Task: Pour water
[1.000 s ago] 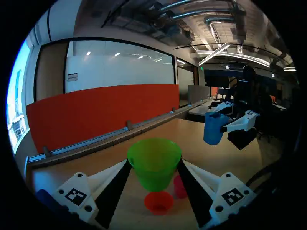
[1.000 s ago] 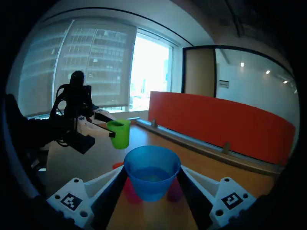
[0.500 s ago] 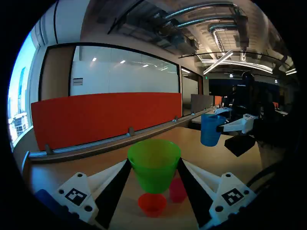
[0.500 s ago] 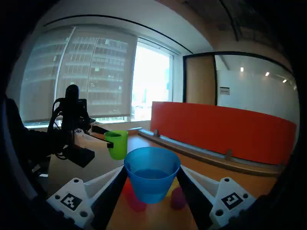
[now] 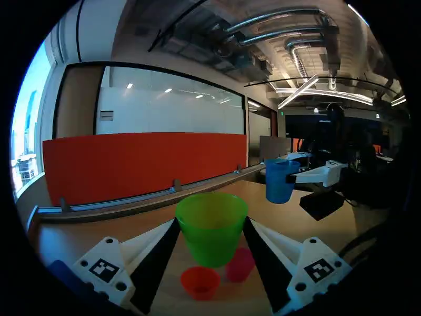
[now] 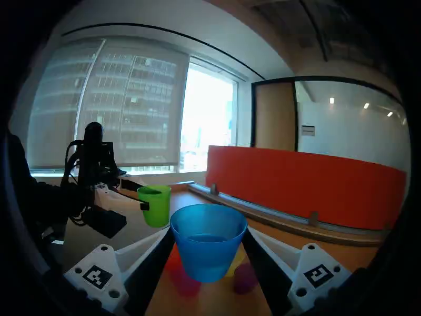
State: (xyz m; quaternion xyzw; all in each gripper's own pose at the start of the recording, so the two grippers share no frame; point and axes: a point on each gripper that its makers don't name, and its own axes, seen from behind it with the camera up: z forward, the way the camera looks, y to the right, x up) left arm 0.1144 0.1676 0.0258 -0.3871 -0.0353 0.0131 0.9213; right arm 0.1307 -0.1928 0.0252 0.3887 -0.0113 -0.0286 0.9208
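1. I'm looking into an office with a wide window point(image 6: 208, 118) behind blinds on one side, and a glass wall under exposed ceiling pipes point(image 5: 273, 31) on the other.
2. A long orange partition point(image 5: 142, 163) runs along the back edge of the wooden desk point(image 5: 300, 221).
3. My left gripper point(image 5: 211, 224) is clamped on a green cup point(image 5: 211, 239). Both fingers press its sides, and it sits upright above the desk.
4. My right gripper point(image 6: 209, 231) grasps a blue cup point(image 6: 209, 255) the same way, upright, and I can see water point(image 6: 208, 238) inside it.
5. In the left gripper view the blue cup hangs off to the right, apart from the green one and farther off.
6. Below the green cup, a small red cup point(image 5: 200, 282) and a small pink cup point(image 5: 239, 264) stand on the desk, just beside each other.
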